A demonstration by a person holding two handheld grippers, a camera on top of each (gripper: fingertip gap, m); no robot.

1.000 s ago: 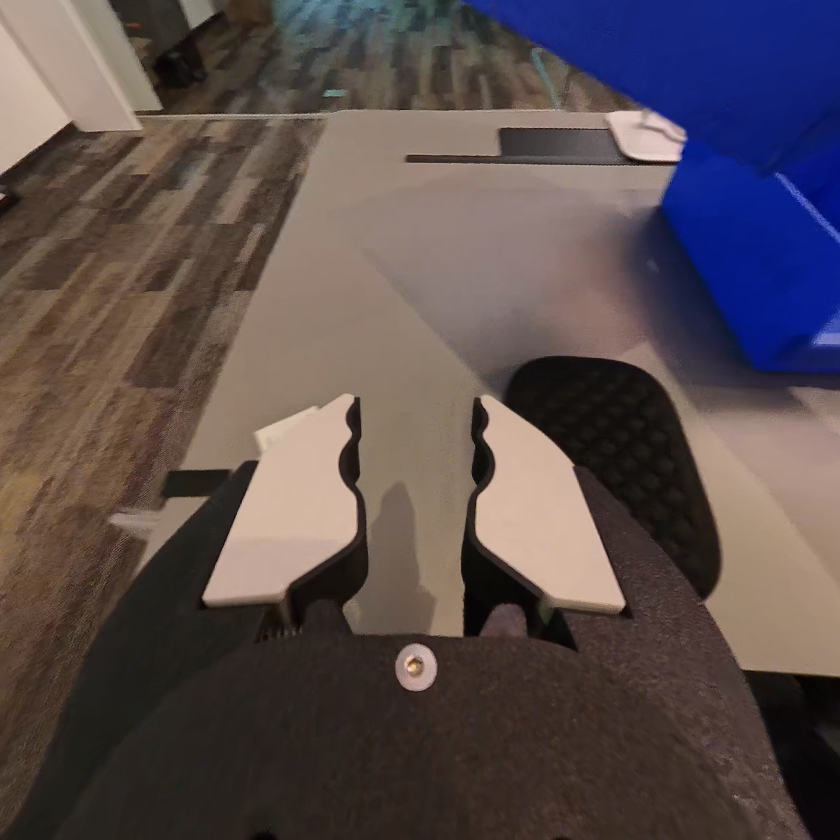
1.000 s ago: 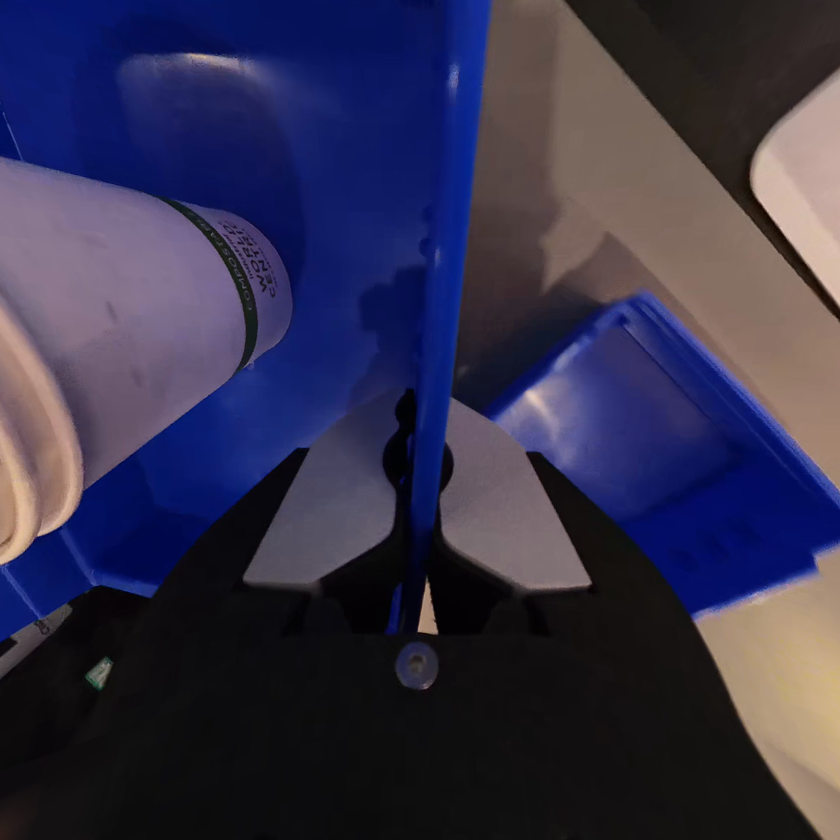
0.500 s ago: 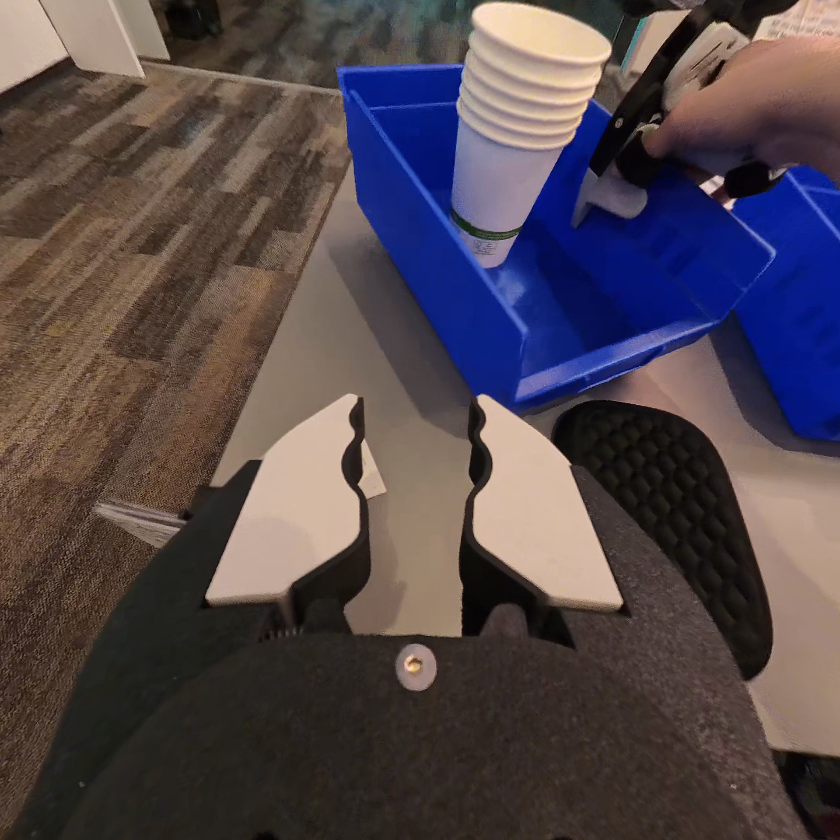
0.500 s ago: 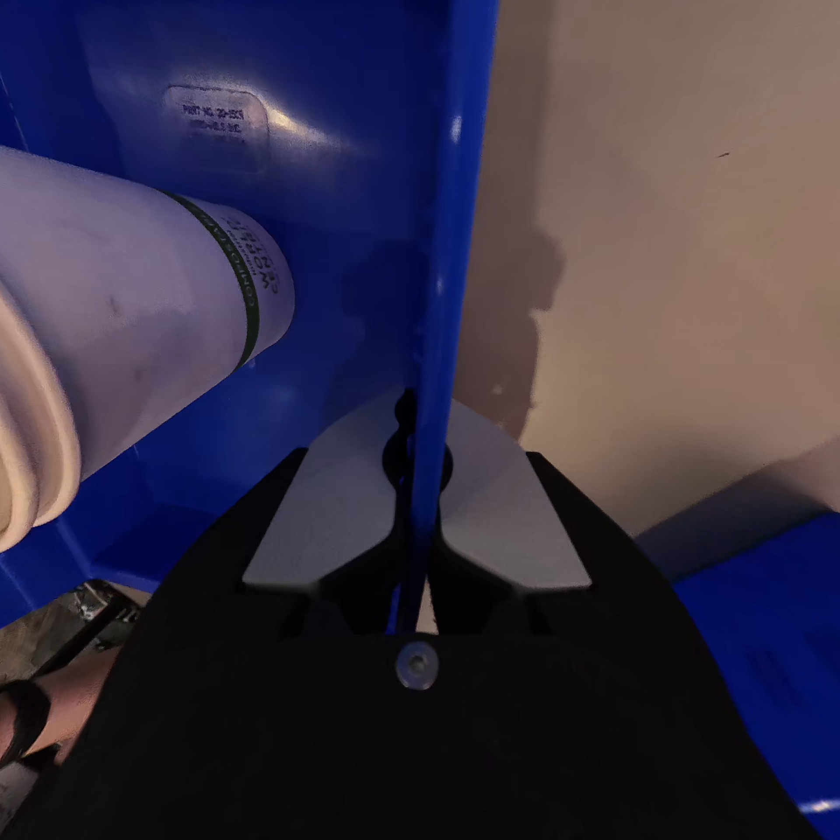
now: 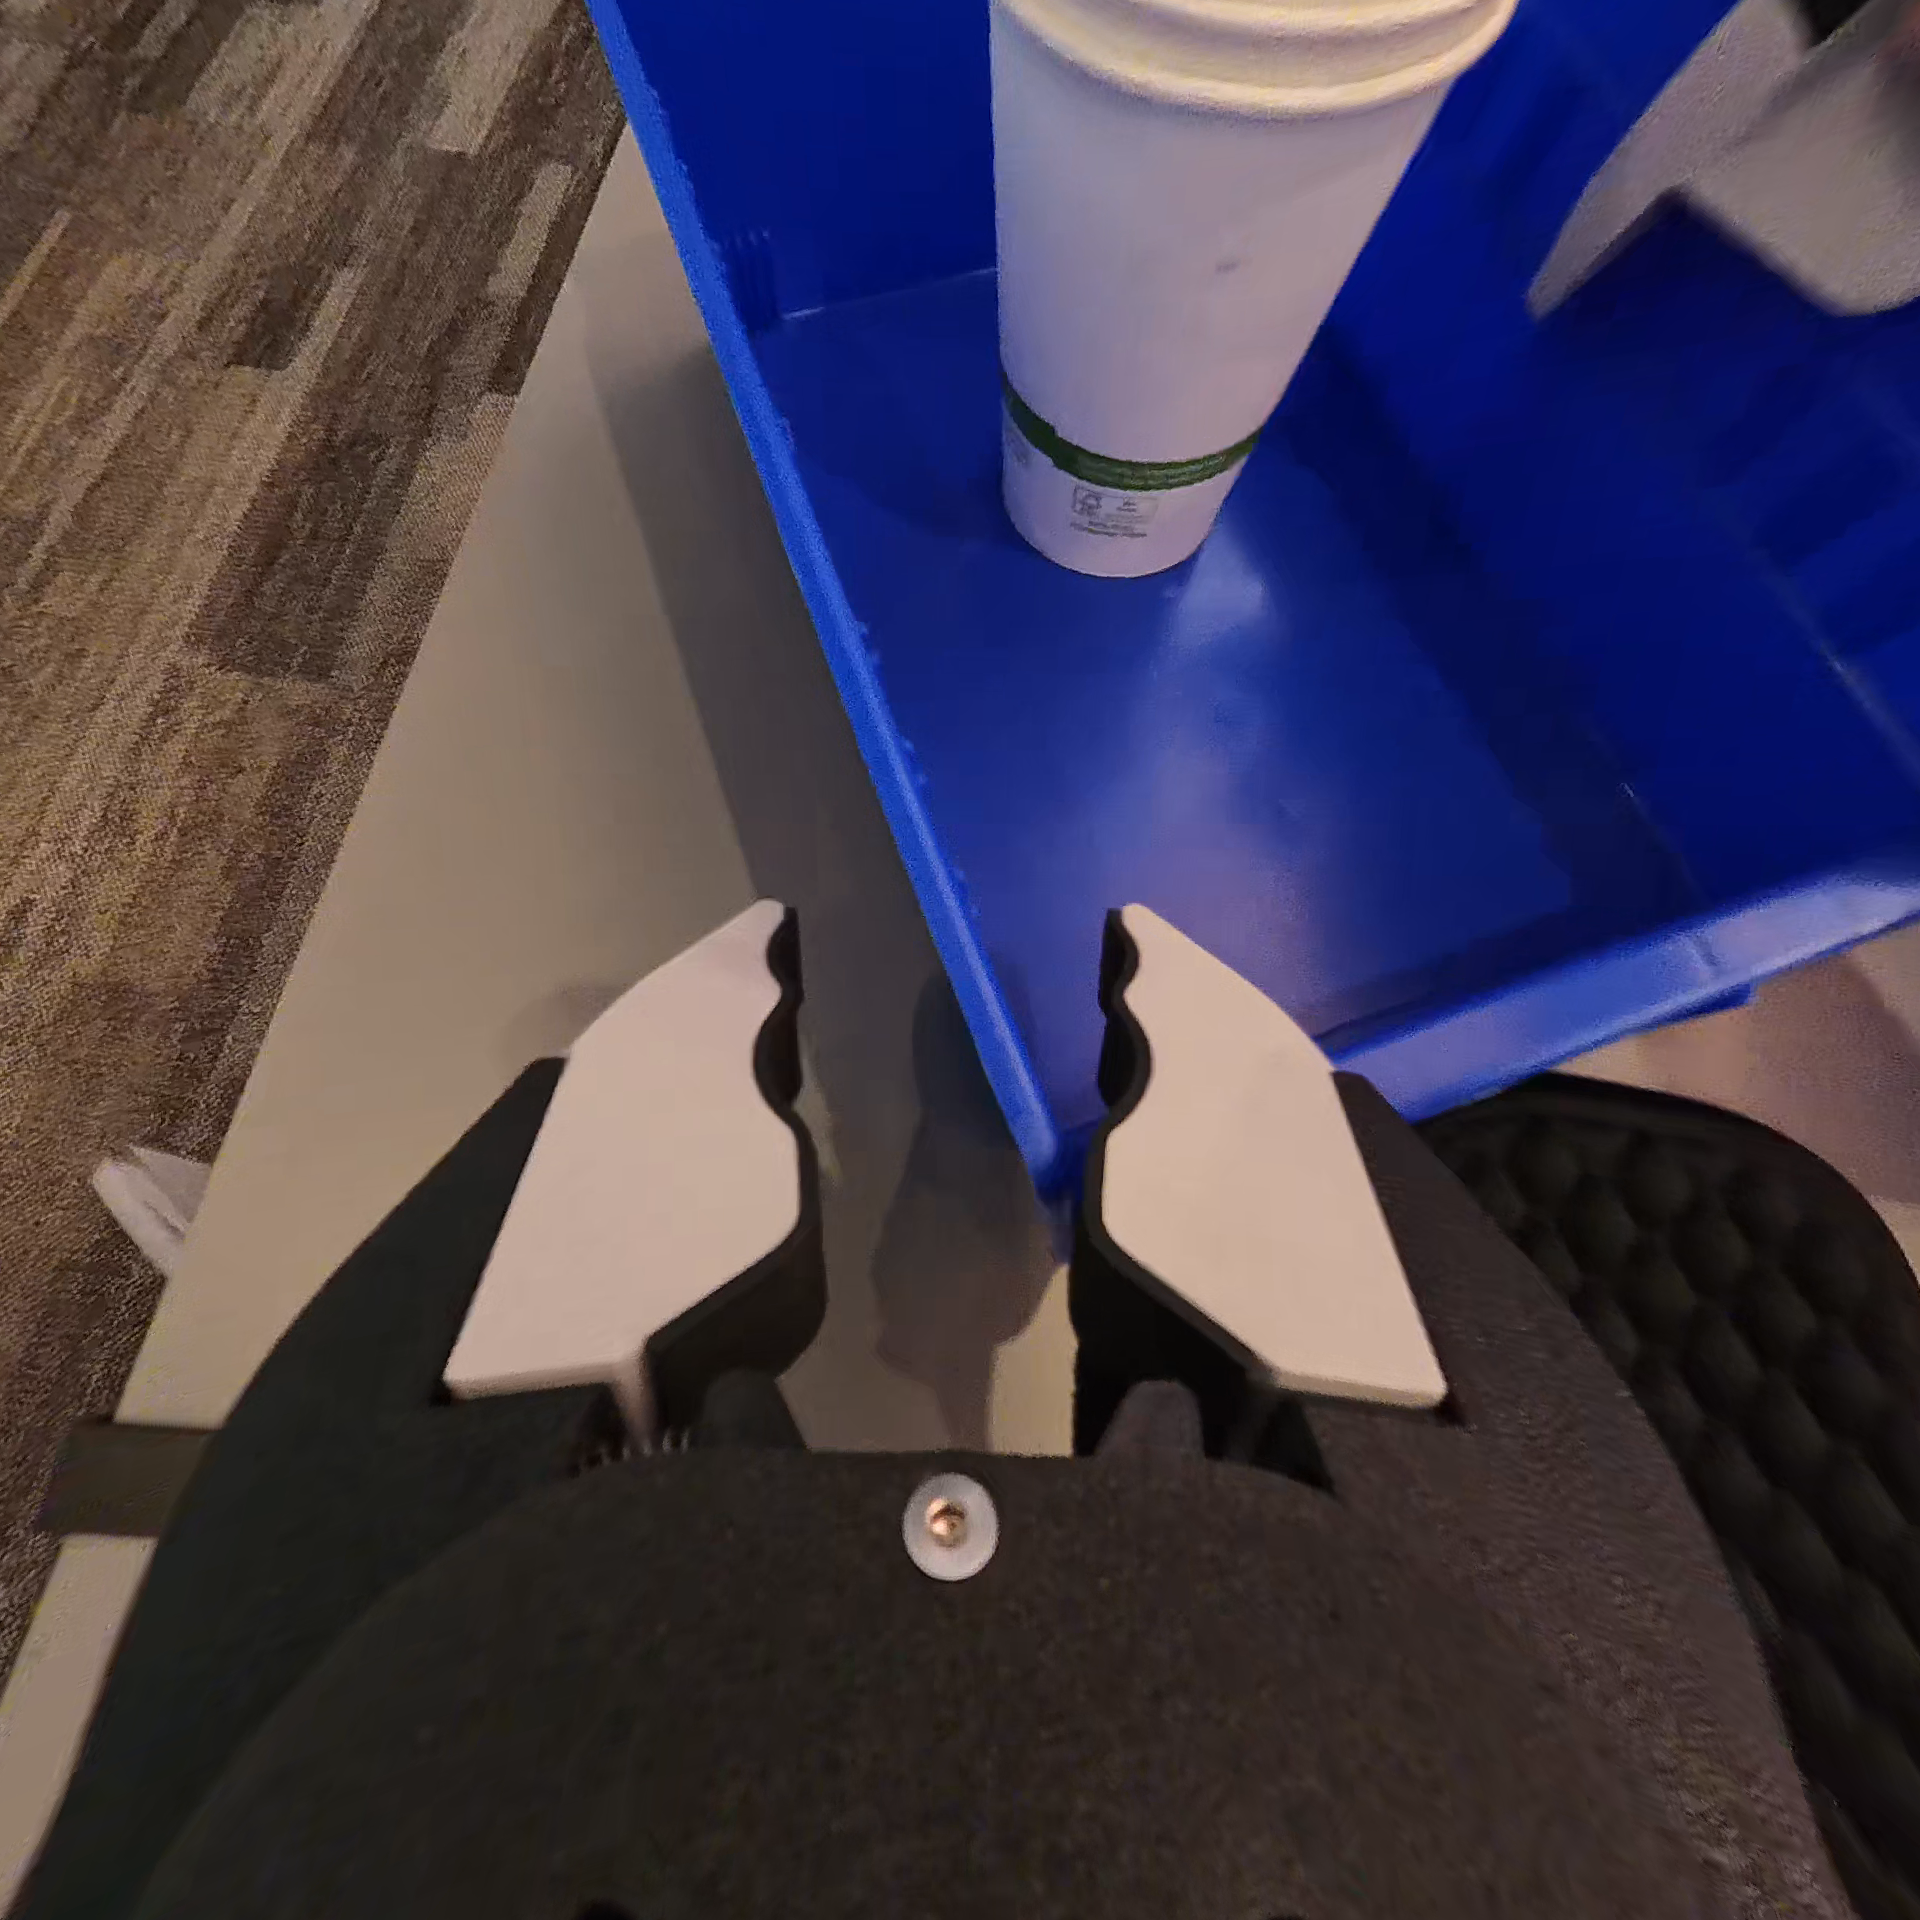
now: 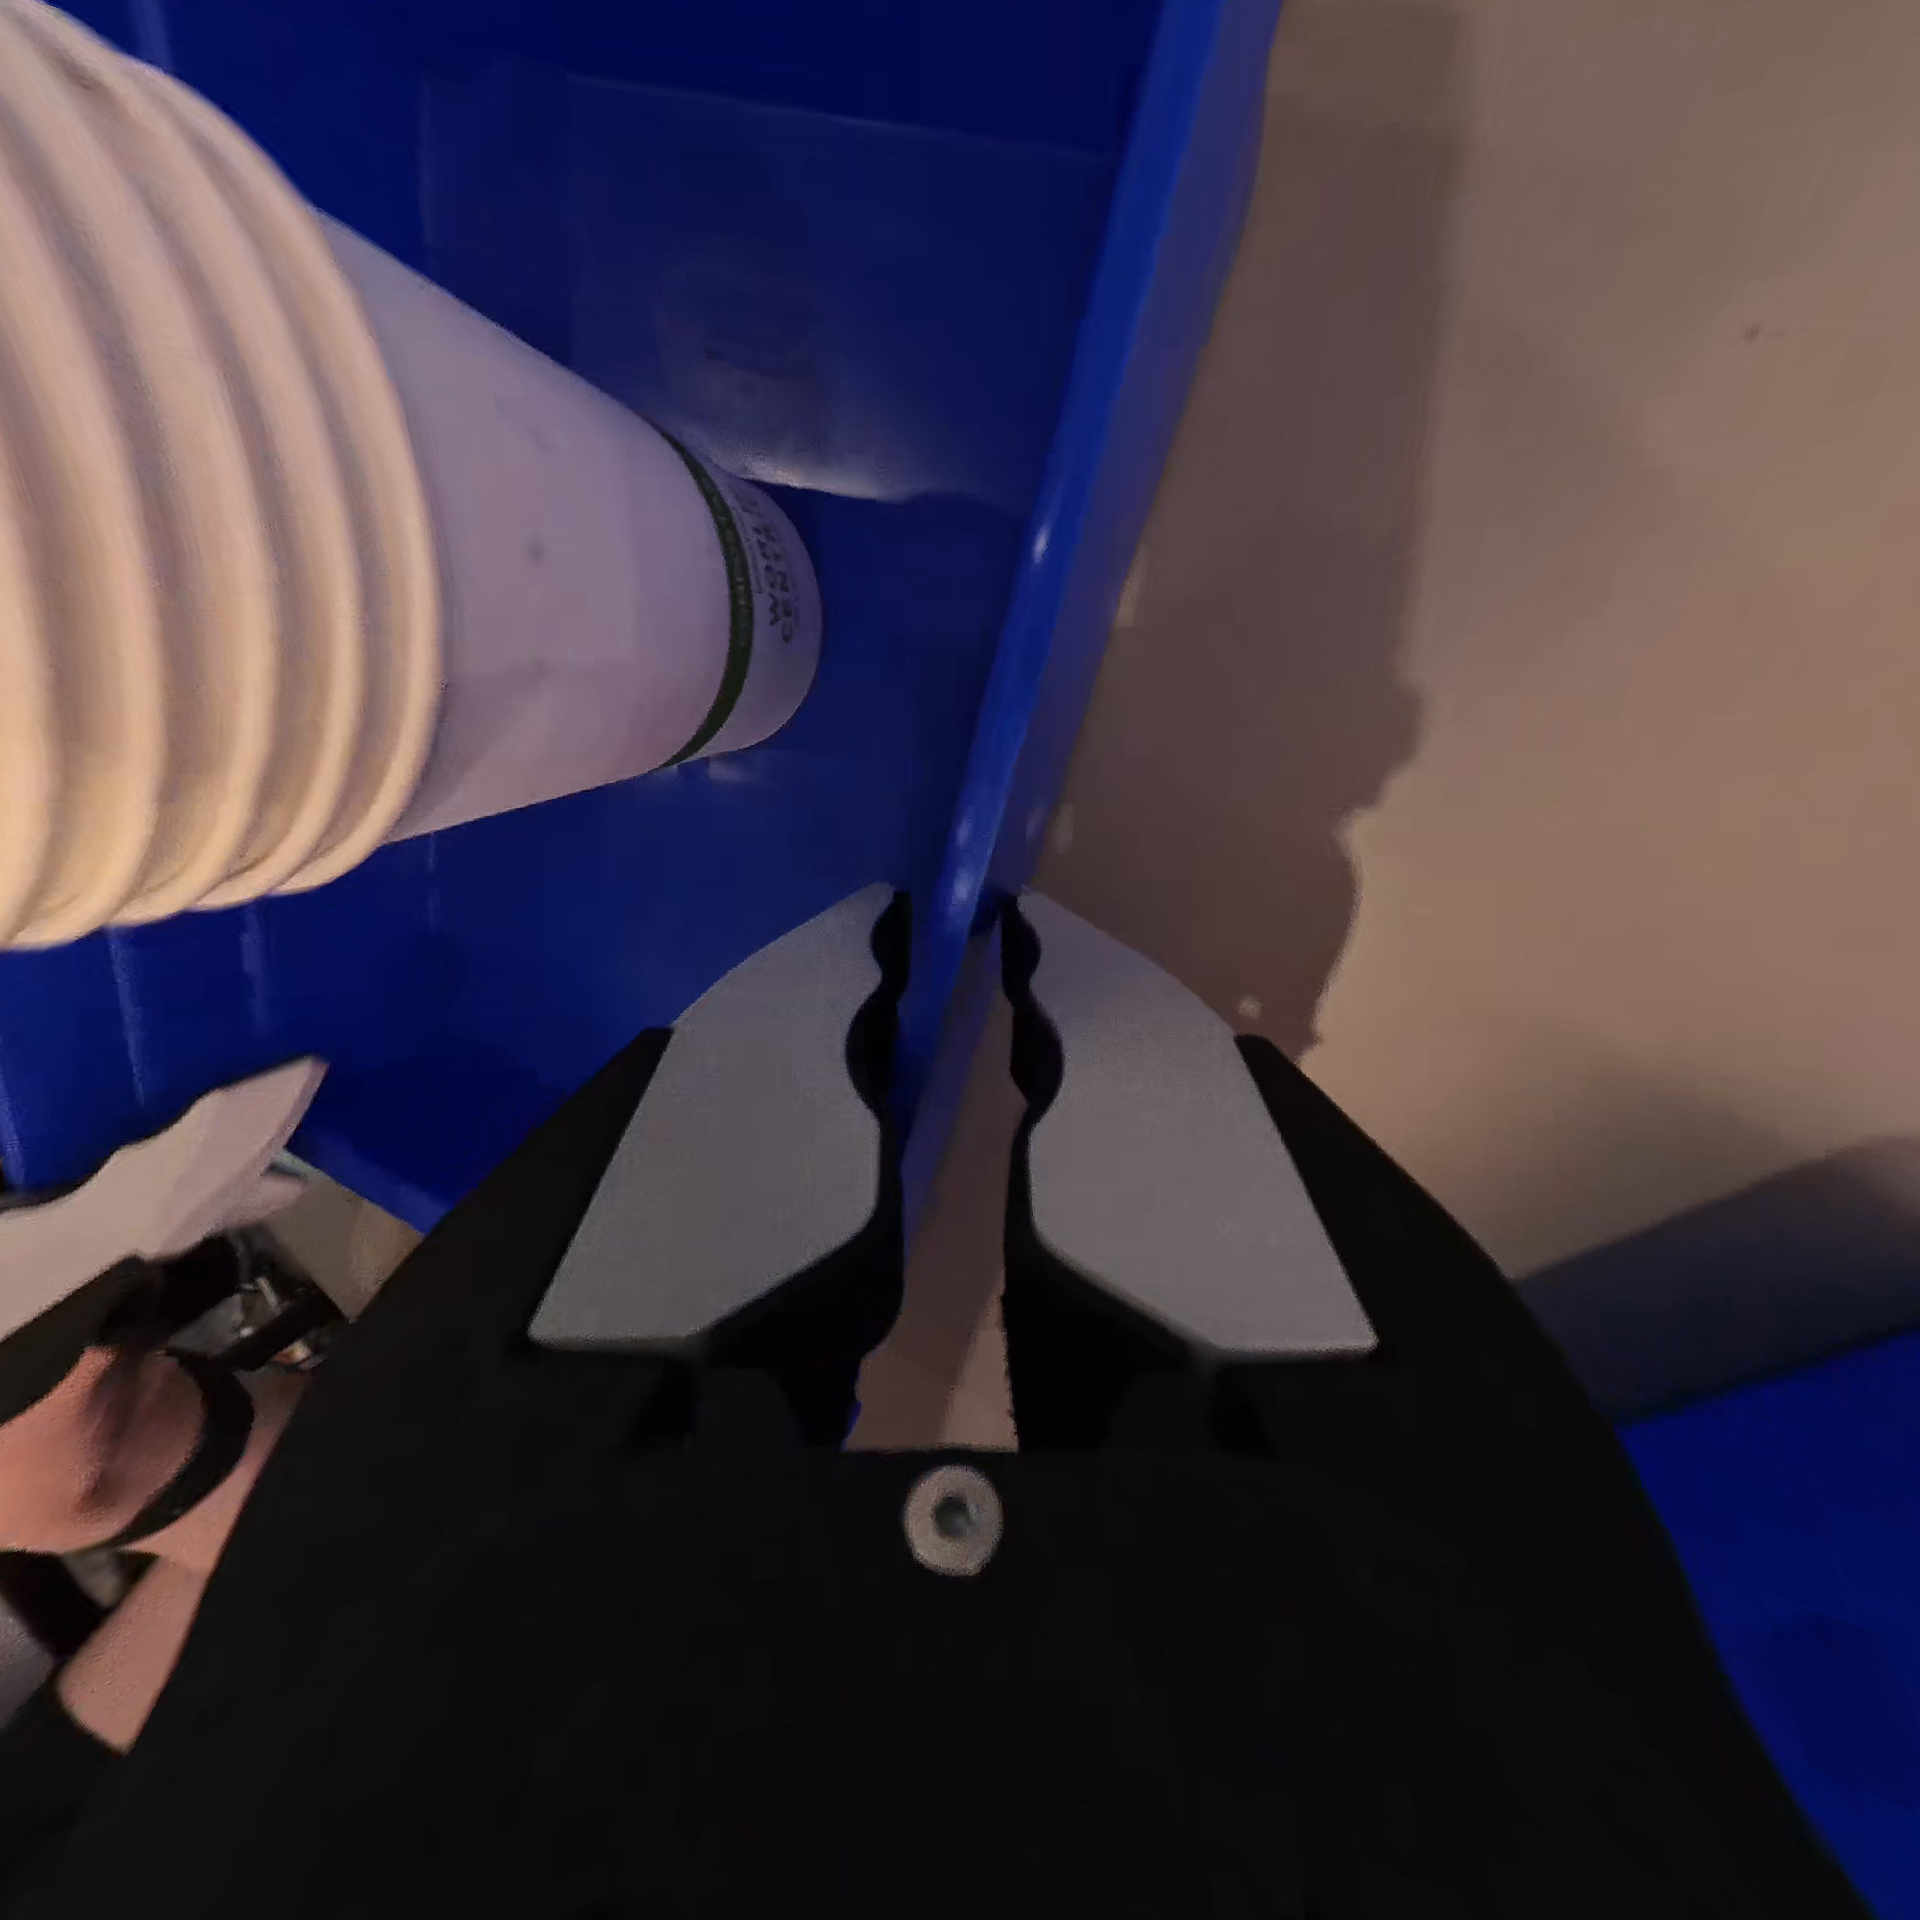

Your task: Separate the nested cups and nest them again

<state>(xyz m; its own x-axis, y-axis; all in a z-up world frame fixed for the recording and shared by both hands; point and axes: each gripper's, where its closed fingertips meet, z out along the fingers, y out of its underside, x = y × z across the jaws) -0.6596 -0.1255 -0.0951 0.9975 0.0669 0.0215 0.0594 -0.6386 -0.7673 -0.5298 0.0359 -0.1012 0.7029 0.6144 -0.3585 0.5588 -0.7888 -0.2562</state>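
Half a second ago our right gripper (image 6: 951,914) was clamped flat on the side wall of the blue bin (image 5: 1351,790); now its fingers are standing a little apart on either side of that wall, with slim gaps showing, so we are letting go of it. Our left gripper (image 5: 951,925) has been closing in on the bin: the near corner of the opposite wall is now sitting between its wide-open fingers, nearer the right finger, whether touching we cannot tell, where before only bare grey table (image 5: 499,831) lay between them.

We are judging the step in hand as settling the bin before going for the stack of nested cups (image 5: 1174,312), which is standing upright inside the bin, toward its far end and on its floor. To do this well, we are keeping the release gentle so the wall does not spring and rock the tall stack, and we are lifting the right gripper straight up off the wall rather than dragging along it.

Against the earlier view, the stack is also looming much larger in both cameras. A black mesh chair back (image 5: 1714,1351) is sitting just beside the bin's near end.
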